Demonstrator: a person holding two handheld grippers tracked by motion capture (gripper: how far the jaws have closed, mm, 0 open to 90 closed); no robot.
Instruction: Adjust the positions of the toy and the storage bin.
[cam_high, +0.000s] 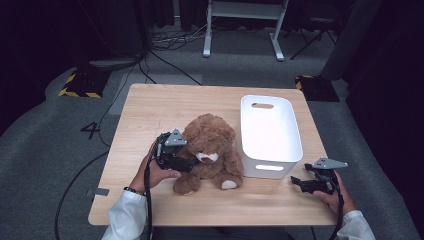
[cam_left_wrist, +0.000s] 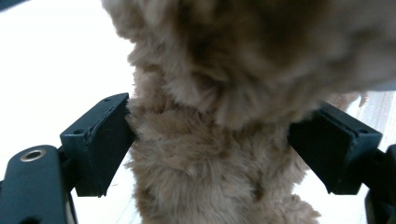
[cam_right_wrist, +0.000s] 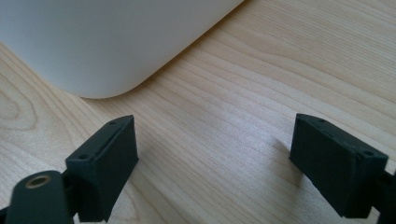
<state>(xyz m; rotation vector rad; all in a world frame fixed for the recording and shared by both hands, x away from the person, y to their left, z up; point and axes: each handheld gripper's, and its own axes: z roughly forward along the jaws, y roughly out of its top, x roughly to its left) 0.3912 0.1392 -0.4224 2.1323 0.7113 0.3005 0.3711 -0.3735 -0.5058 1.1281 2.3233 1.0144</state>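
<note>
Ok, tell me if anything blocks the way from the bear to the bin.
Nothing visible does. The bear sits right beside the white bin, with only bare table around them, and the bin looks empty. The left gripper has its jaws around the bear; the right gripper waits open near the bin's corner.

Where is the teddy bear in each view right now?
High view: teddy bear sits mid-table, left of the white bin, left gripper at its side.
Left gripper view: its brown fur sits between the fingers.
Right gripper view: not in it.
Shared landmark: the wooden table.
</note>
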